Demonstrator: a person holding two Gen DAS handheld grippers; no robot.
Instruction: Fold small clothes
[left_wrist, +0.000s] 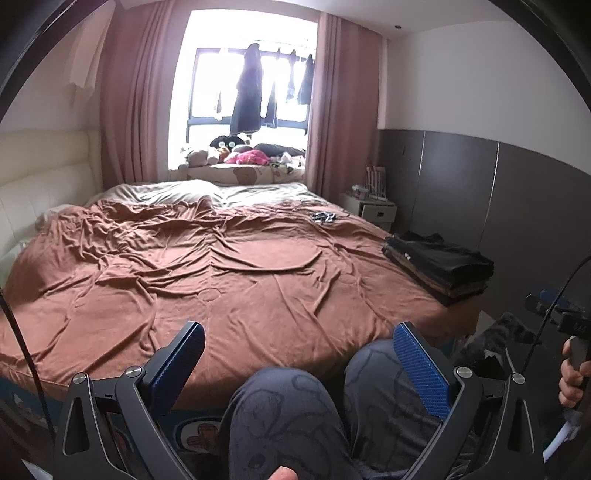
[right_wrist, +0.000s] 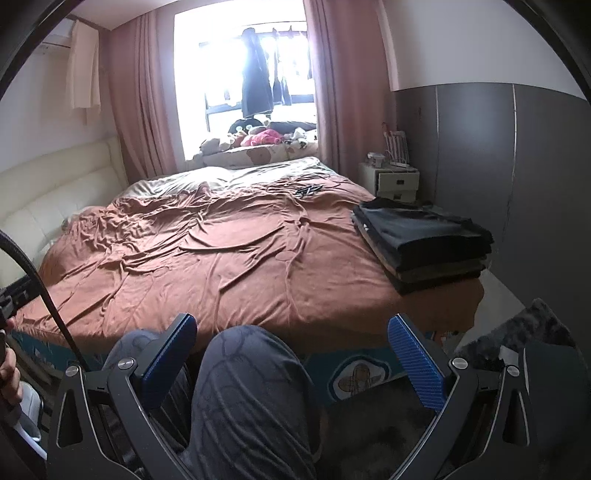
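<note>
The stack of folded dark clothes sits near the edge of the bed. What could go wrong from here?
1. The stack of folded dark clothes lies at the bed corner; a tug on the wrinkled cover might tip it off.
2. The cable hanging beside the open left gripper could snag cloth.

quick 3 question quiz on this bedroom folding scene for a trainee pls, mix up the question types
1. True or false: the left gripper is shut on a garment.
2. Multiple choice: the stack of folded dark clothes sits on A) the nightstand B) the right edge of the bed C) the windowsill.
3. Fill in: the bed is covered by a wrinkled ____ sheet.

Key
1. False: both the left and the right gripper have their jaws wide apart and hold nothing.
2. B
3. brown
</note>
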